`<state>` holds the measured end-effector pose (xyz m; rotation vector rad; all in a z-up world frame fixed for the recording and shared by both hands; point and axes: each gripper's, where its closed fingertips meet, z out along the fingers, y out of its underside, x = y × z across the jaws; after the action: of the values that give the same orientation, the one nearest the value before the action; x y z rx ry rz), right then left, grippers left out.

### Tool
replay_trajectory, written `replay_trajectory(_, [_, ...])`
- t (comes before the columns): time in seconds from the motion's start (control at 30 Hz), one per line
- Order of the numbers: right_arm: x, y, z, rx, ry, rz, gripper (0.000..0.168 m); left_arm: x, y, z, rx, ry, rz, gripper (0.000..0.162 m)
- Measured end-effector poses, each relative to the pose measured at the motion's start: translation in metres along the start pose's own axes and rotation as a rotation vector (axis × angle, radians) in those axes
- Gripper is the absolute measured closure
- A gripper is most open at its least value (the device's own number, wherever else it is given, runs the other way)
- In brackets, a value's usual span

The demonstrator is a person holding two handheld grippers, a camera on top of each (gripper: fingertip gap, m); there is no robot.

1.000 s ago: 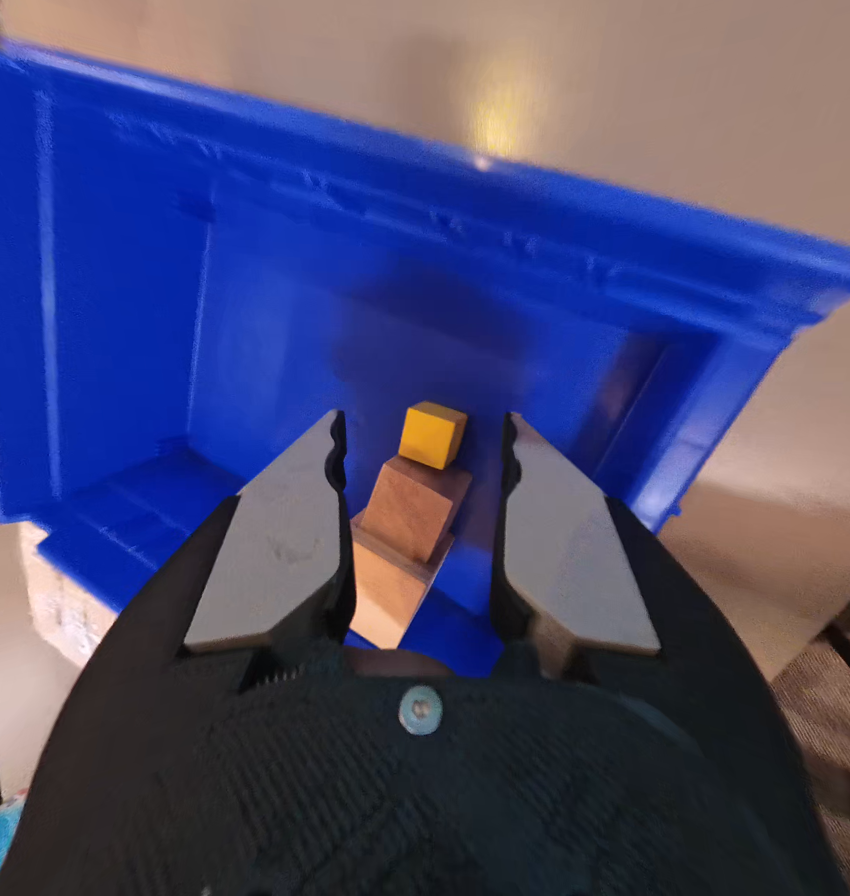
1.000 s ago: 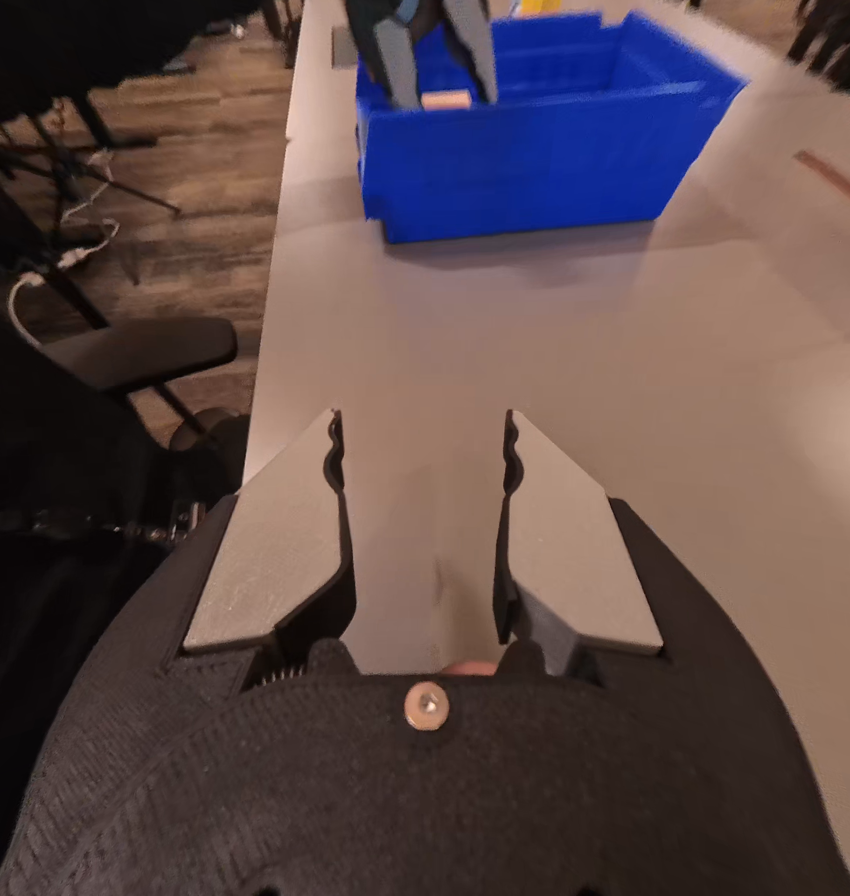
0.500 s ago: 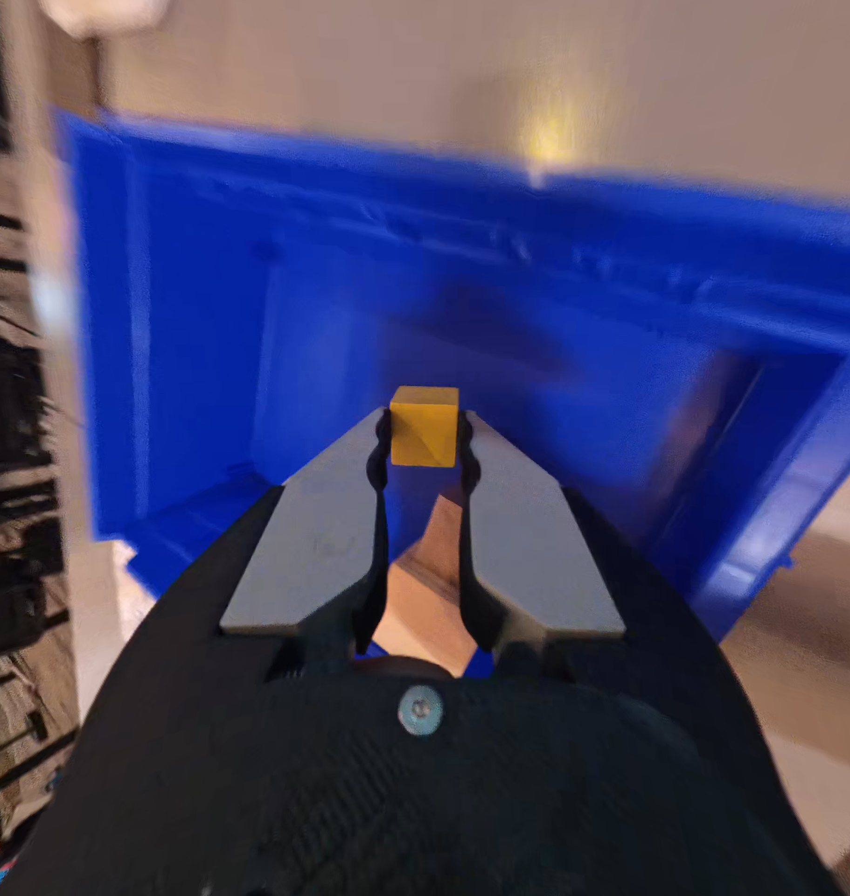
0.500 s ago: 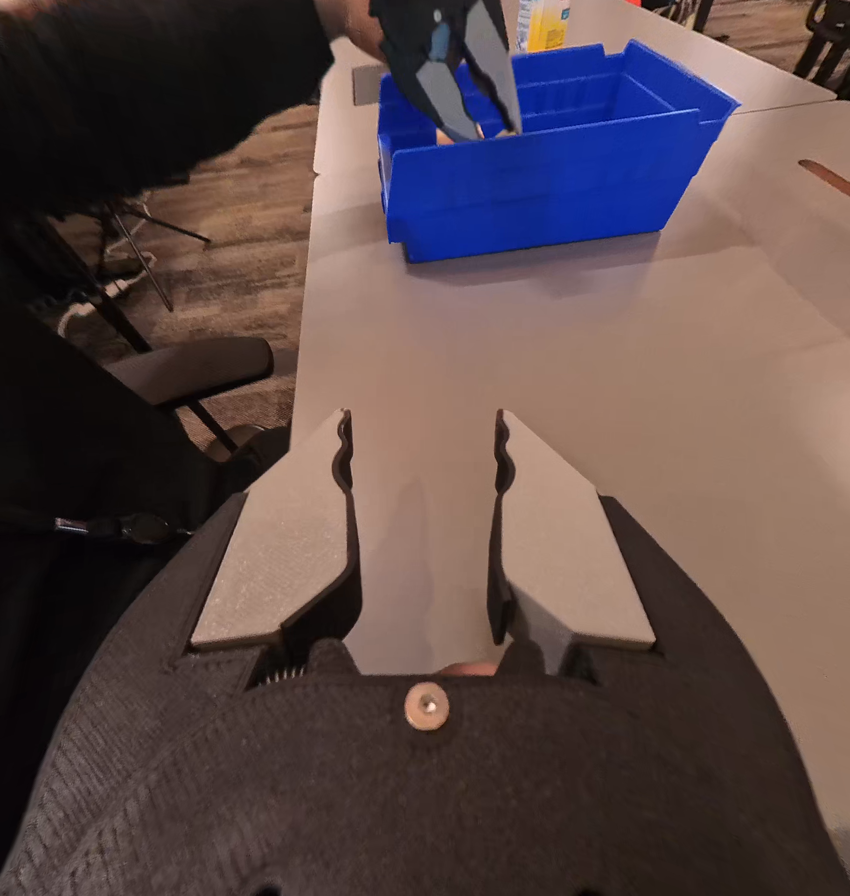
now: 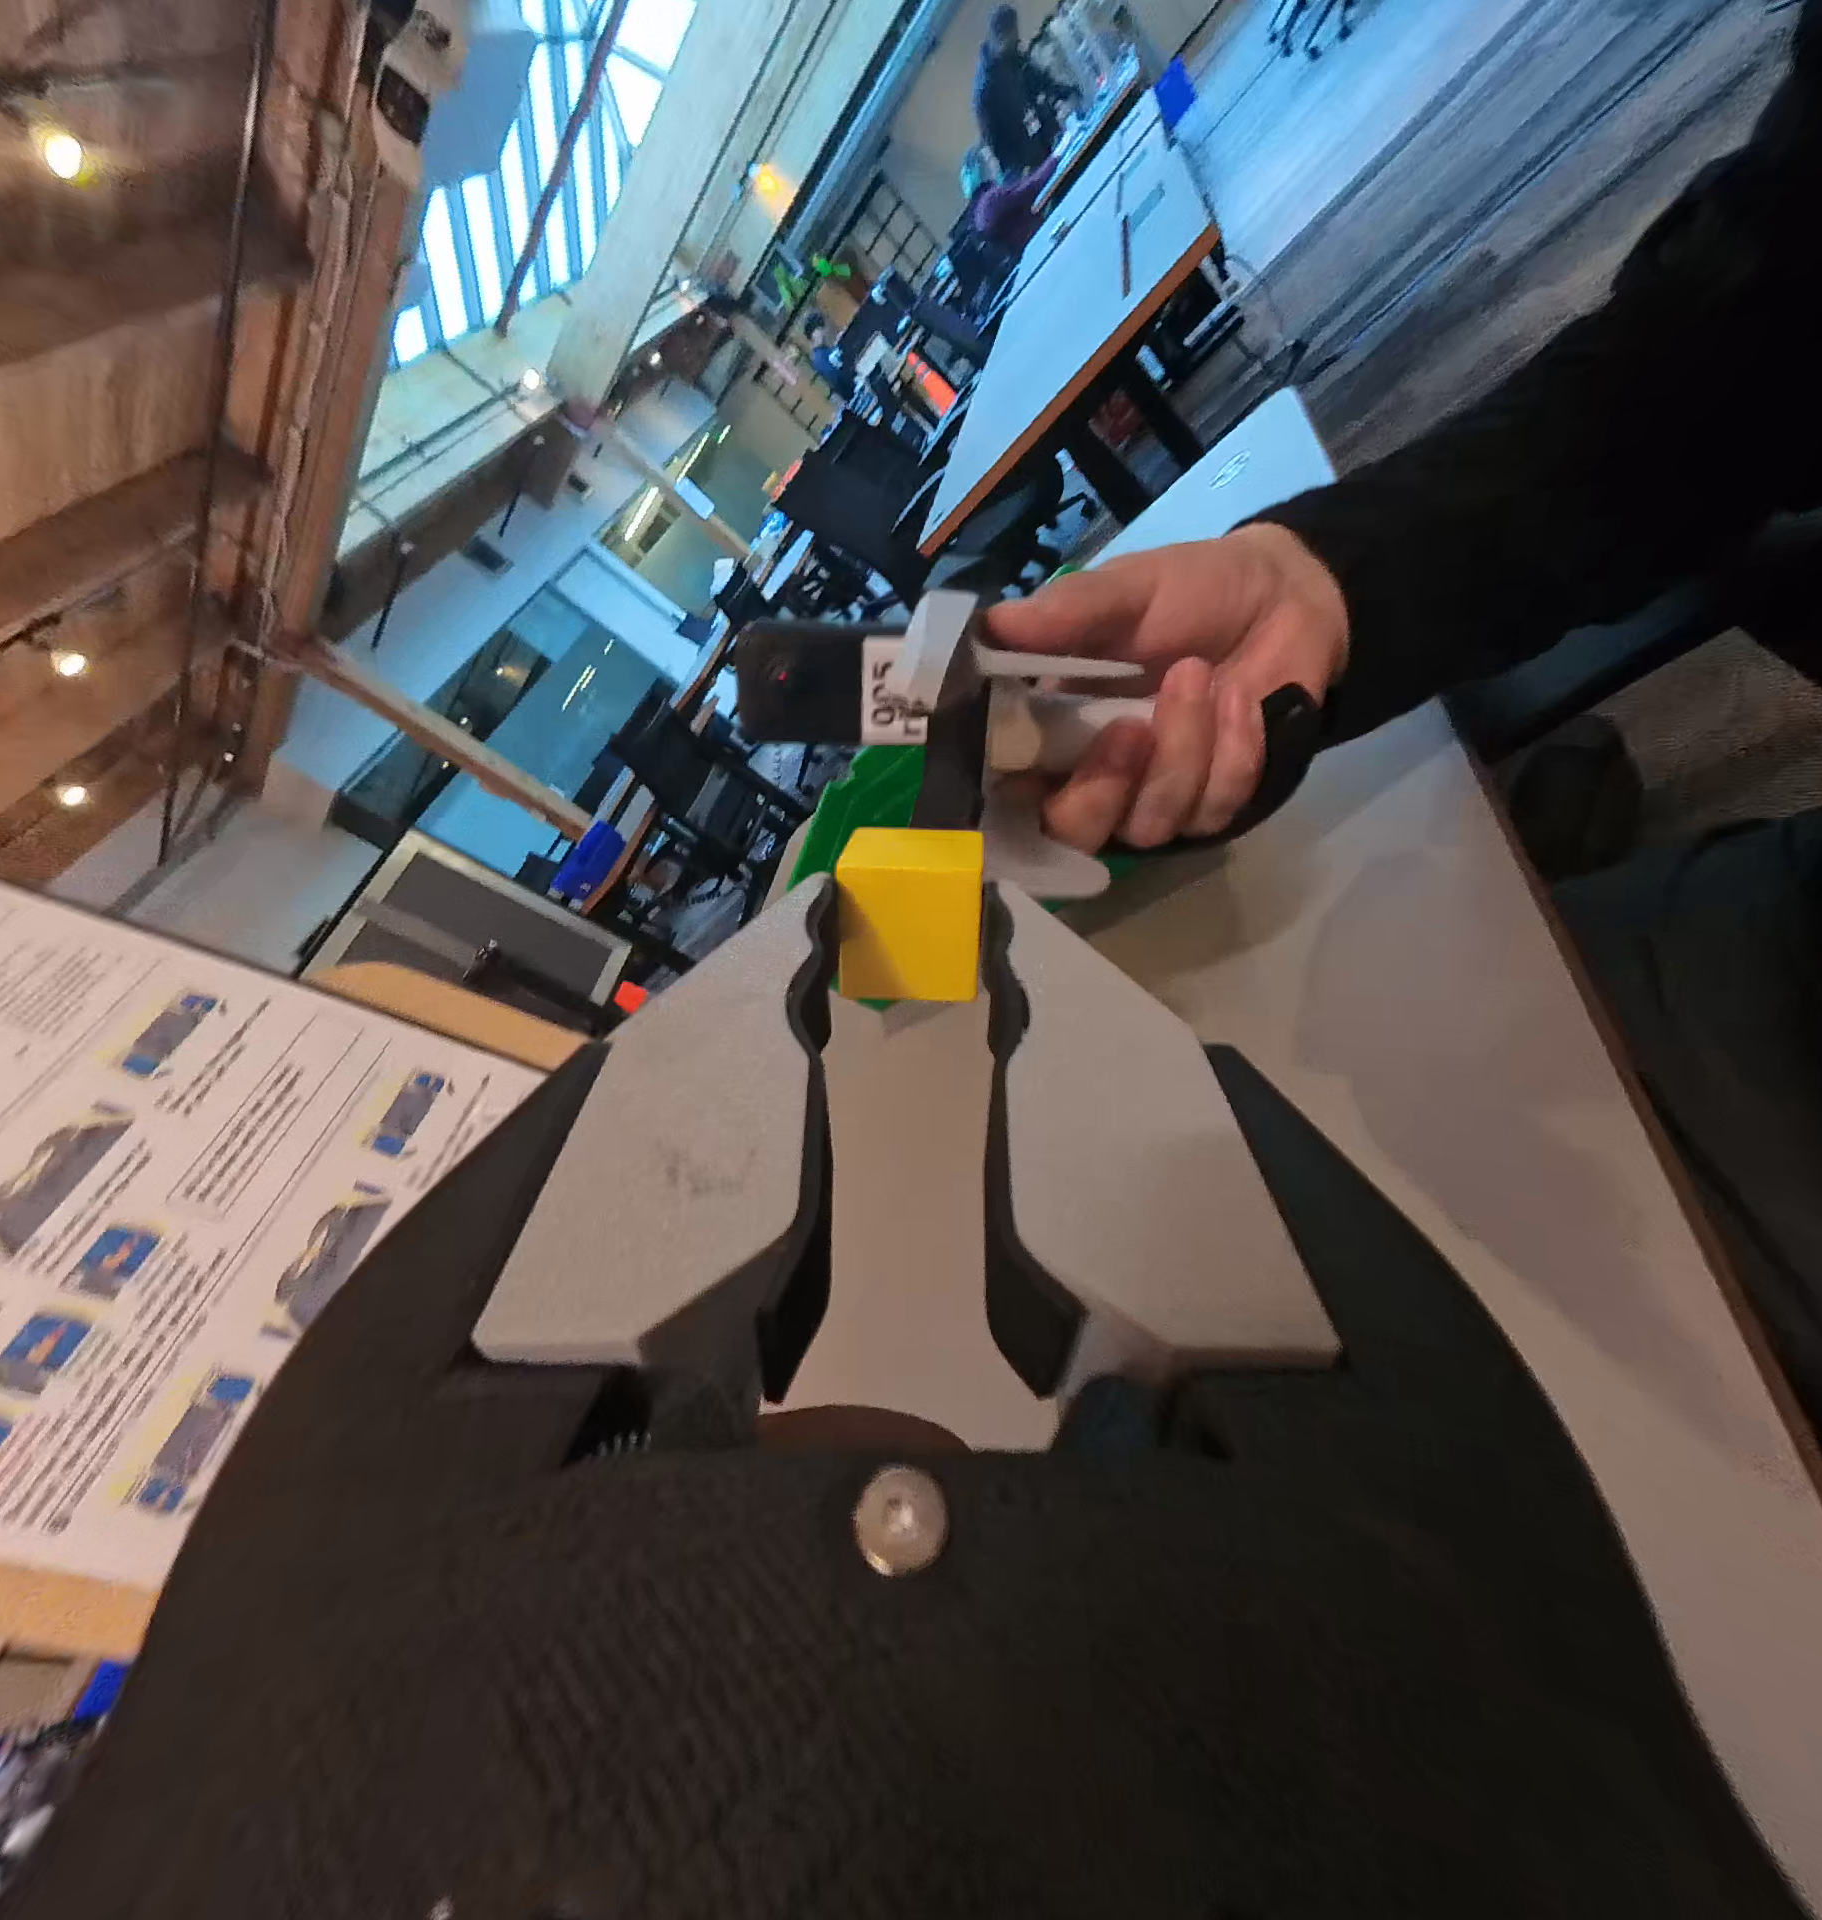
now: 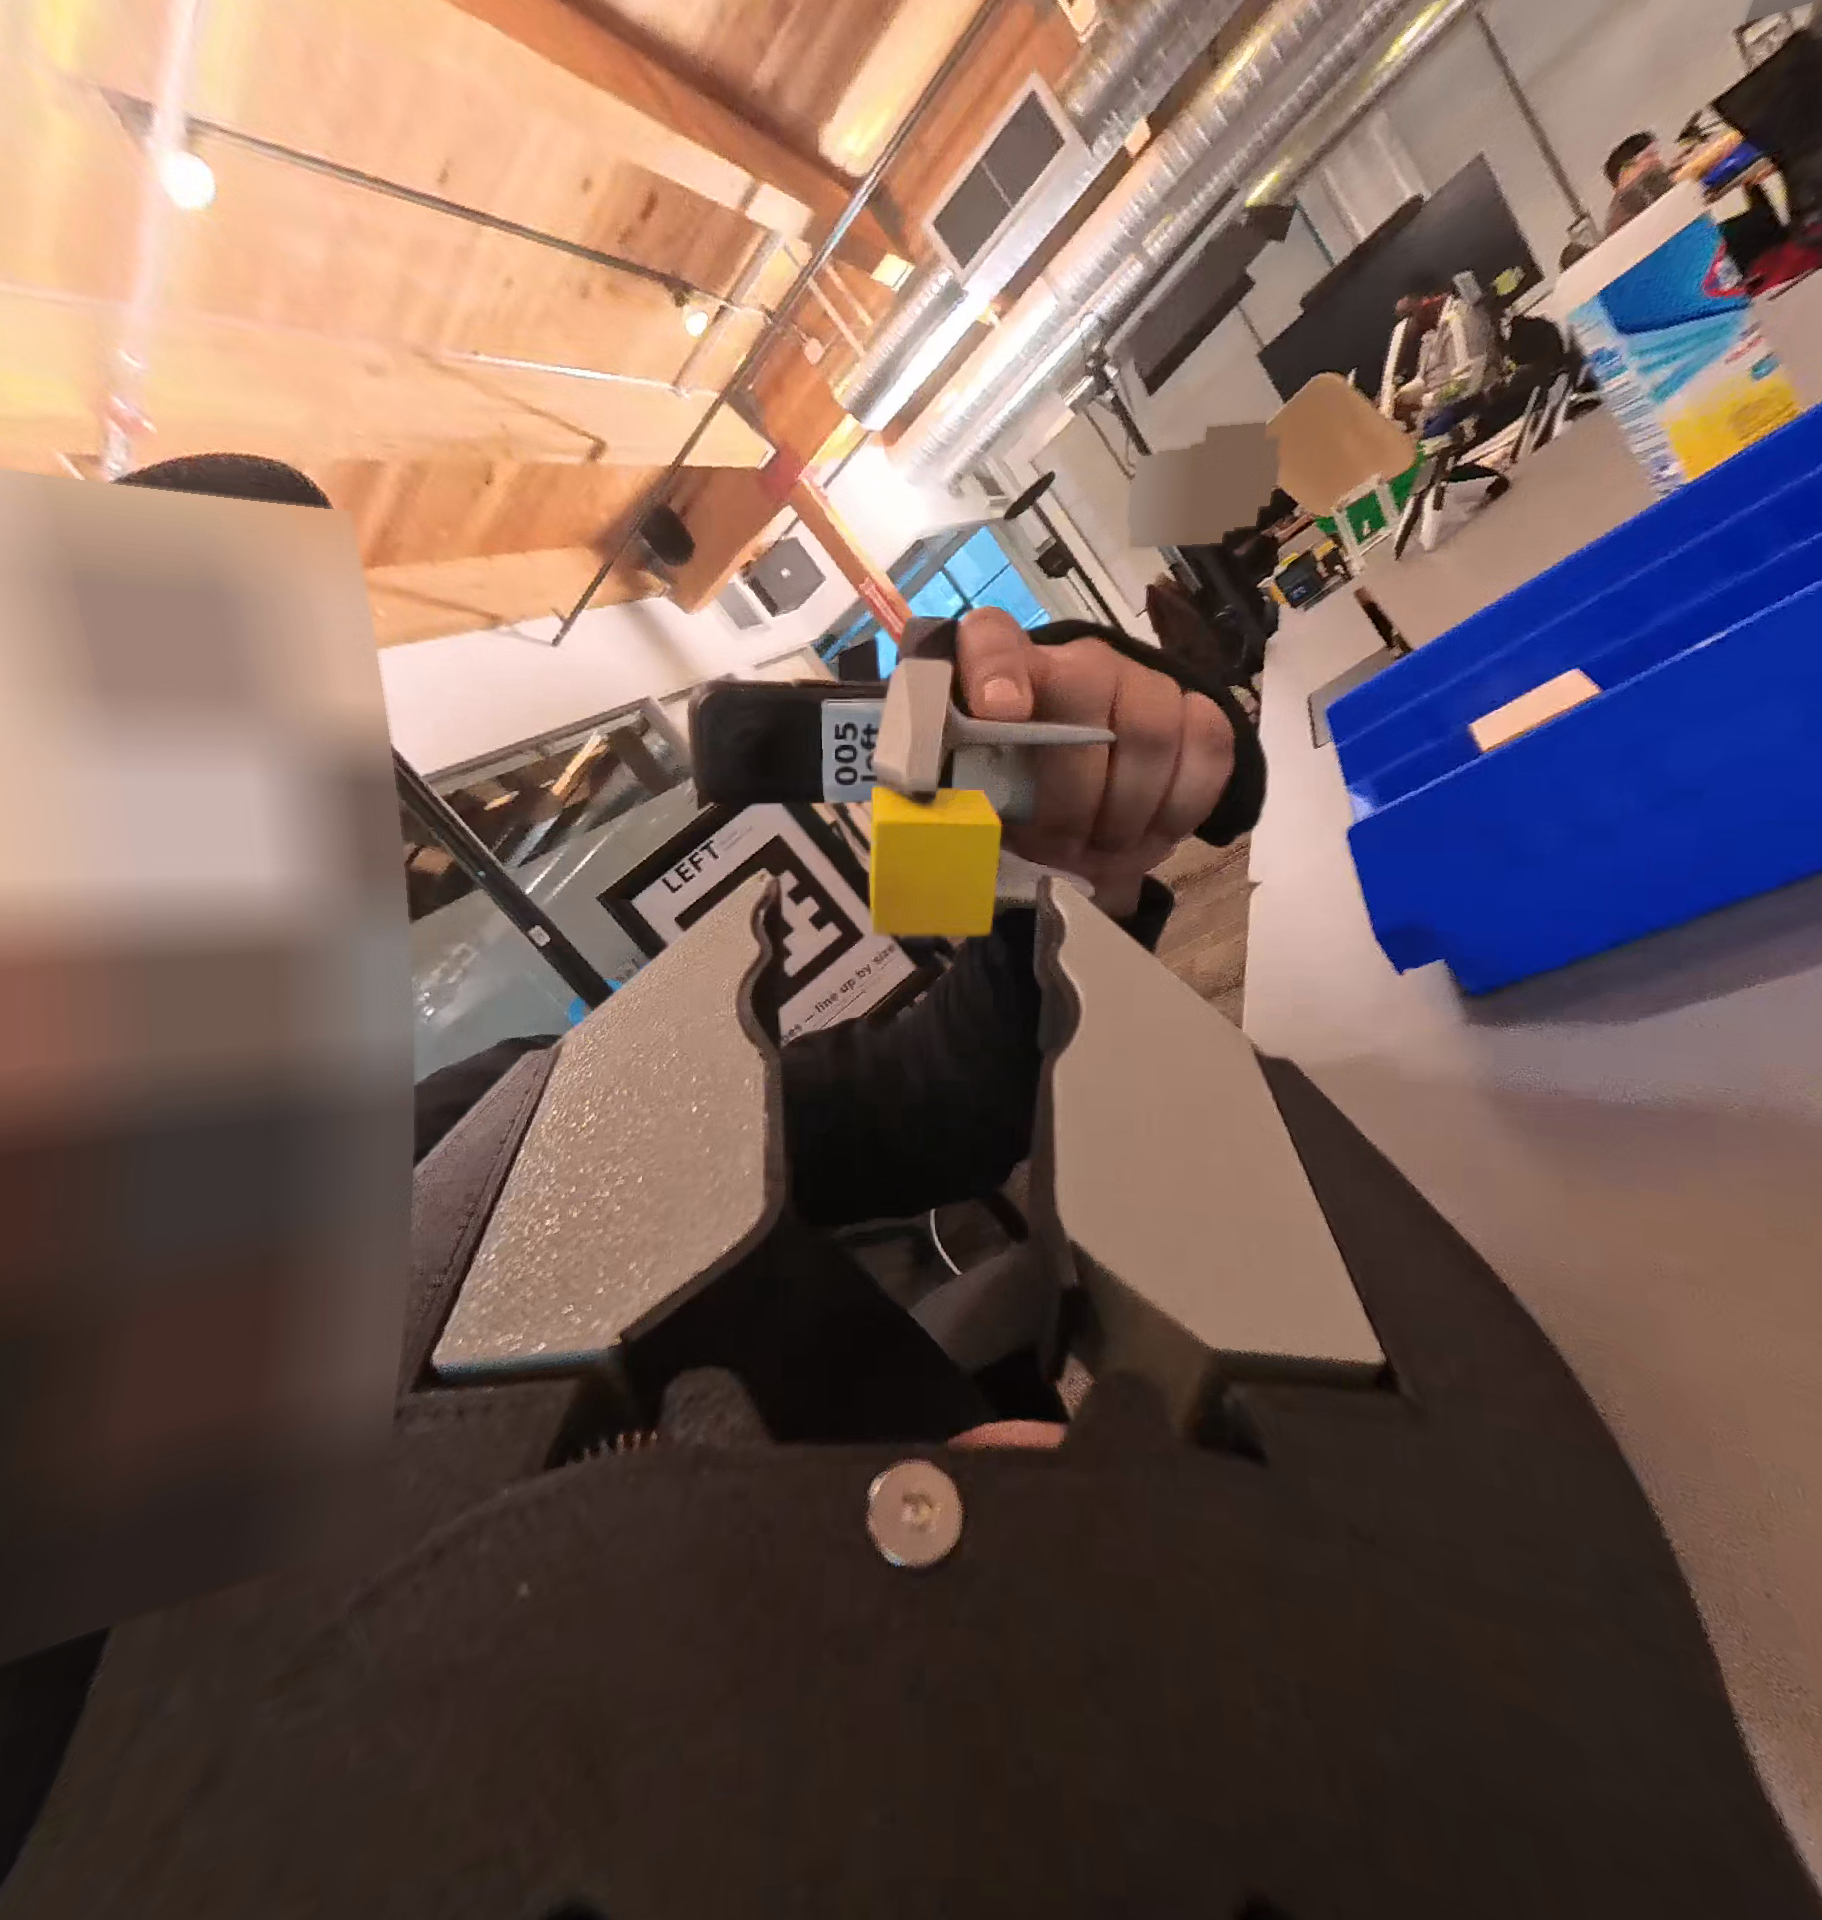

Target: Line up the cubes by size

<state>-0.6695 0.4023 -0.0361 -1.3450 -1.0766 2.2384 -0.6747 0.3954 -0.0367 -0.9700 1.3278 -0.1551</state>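
Observation:
My left gripper (image 5: pixel 907 904) is shut on a small yellow cube (image 5: pixel 909 920) and holds it in the air above the grey table (image 5: pixel 1406 1091). In the right wrist view the same cube (image 6: pixel 933 862) hangs just beyond my right gripper (image 6: pixel 902 904), which is open and empty, with its fingertips (image 6: pixel 1058 935) either side of the cube and apart from it. The two grippers face each other. The right gripper also shows in the left wrist view (image 5: pixel 948 686), held by a hand (image 5: pixel 1198 686). A pale wooden cube (image 6: pixel 1535 709) lies in the blue bin (image 6: pixel 1613 831).
The blue bin stands on the grey table (image 6: pixel 1509 1247) to the right in the right wrist view, with a blue and yellow box (image 6: pixel 1686 384) behind it. A printed instruction sheet (image 5: pixel 159 1195) stands at the left. A green object (image 5: pixel 865 790) lies behind the cube.
My left gripper shut on the yellow cube and lifted it out of the blue bin. Both grippers swung up to face each other; the right one left the table.

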Motion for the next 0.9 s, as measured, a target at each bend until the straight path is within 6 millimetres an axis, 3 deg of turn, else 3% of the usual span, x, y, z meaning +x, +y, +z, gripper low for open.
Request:
replay_trajectory(0.07, [0.001,0.005,0.004,-0.016,0.023,-0.016,0.122,0.004,-0.003,0.009,0.002,0.025,0.013,0.137])
replay_trajectory(0.13, [0.002,0.008,0.006,-0.025,0.036,-0.042,0.142,0.005,-0.004,0.014,0.011,0.034,0.008,0.137])
replay_trajectory(0.17, [0.002,0.009,0.006,-0.023,0.027,-0.040,0.144,0.005,-0.004,0.016,0.015,0.034,0.004,0.137])
replay_trajectory(0.47, [0.009,0.009,-0.001,0.018,0.048,-0.041,0.145,0.008,0.008,0.019,0.010,-0.002,-0.108,0.136])
replay_trajectory(0.6, [-0.010,-0.005,-0.021,0.050,0.077,-0.102,0.145,0.003,0.015,0.013,-0.013,-0.098,-0.199,0.130])
replay_trajectory(0.67, [-0.021,-0.018,-0.043,0.024,0.174,-0.224,0.145,0.008,0.027,0.007,-0.061,-0.118,-0.260,0.122])
replay_trajectory(0.73, [-0.024,-0.033,-0.078,-0.064,0.361,-0.389,0.145,0.020,0.046,0.003,-0.120,-0.118,-0.370,0.131])
replay_trajectory(0.8, [-0.010,-0.052,-0.130,-0.198,0.645,-0.549,0.145,0.041,0.074,0.003,-0.228,-0.084,-0.484,0.146])
replay_trajectory(0.9, [0.018,-0.063,-0.216,-0.497,0.981,-0.668,0.144,0.070,0.118,0.001,-0.413,-0.042,-0.577,0.144])
